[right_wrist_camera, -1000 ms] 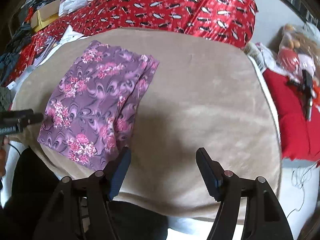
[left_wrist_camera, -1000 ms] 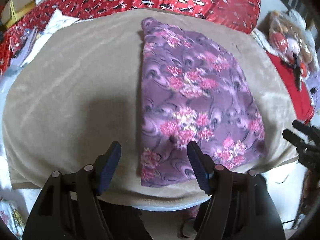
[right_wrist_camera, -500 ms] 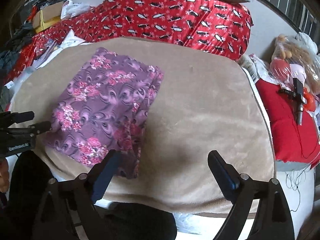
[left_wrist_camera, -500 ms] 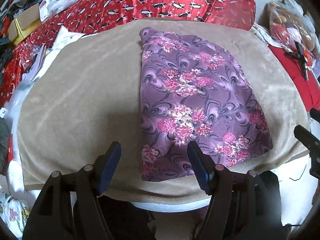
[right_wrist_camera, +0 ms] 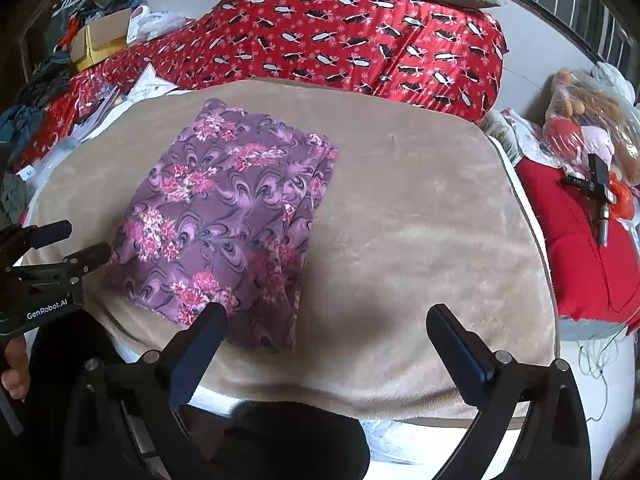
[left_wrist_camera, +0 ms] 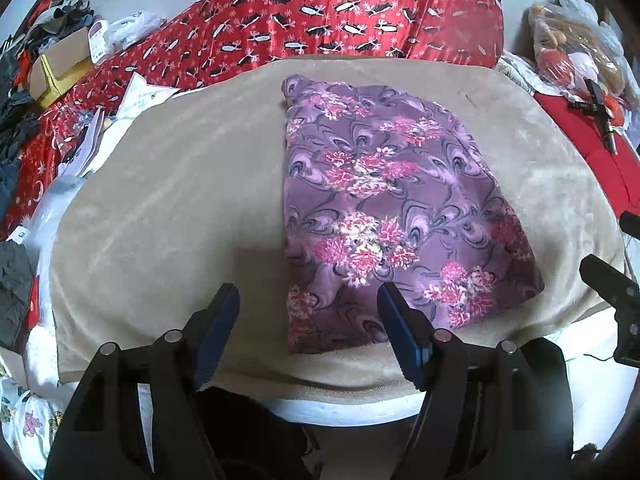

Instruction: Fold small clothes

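The folded purple floral garment [left_wrist_camera: 384, 208] lies on the beige plush blanket [left_wrist_camera: 180, 200], ahead of the left gripper [left_wrist_camera: 308, 316] and ahead-left of the right gripper [right_wrist_camera: 326, 340]. Behind the blanket lies the red patterned bedding [right_wrist_camera: 360, 40]; right of it, a red cushion [right_wrist_camera: 580, 248].

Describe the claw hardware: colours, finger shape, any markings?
Both claws look alike: matte black angular frames with round silver bolt heads, and two flat tapering fingers faced with dark blue pads. The left claw carries white "GenRobot.AI" lettering on its body, readable in the right wrist view. The right claw shows no lettering here. No cables visible on either.
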Demonstrator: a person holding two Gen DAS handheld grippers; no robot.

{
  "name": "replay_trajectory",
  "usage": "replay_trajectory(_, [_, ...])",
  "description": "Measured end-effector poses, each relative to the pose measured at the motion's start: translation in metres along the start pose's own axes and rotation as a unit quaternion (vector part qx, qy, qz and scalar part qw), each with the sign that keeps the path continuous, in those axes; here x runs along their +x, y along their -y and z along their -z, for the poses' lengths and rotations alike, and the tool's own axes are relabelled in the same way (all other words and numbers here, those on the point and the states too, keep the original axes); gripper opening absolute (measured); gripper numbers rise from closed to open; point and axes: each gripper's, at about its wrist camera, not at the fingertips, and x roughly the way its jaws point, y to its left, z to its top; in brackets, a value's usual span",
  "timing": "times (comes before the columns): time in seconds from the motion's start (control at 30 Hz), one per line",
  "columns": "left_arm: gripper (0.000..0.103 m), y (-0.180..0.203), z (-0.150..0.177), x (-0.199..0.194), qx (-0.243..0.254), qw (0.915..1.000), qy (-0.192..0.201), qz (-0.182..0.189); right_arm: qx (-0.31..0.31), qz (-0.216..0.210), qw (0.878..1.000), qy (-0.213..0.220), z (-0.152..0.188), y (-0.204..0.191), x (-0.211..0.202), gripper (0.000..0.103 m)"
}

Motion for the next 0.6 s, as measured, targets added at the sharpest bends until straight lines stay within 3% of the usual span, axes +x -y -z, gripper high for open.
replay_trajectory(0.27, [0.071, 0.000, 0.013, -0.013, -0.009, 0.9997, 0.021, 0.012, -0.005, 0.006, 1.000, 0.013, 0.008, -0.007, -0.012, 0.101])
replay_trajectory(0.6, [0.071, 0.009, 0.023, -0.021, 0.018, 0.9988, 0.028, 0.037, 0.010, 0.014, 1.000, 0.013, 0.016, -0.005, -0.017, 0.101])
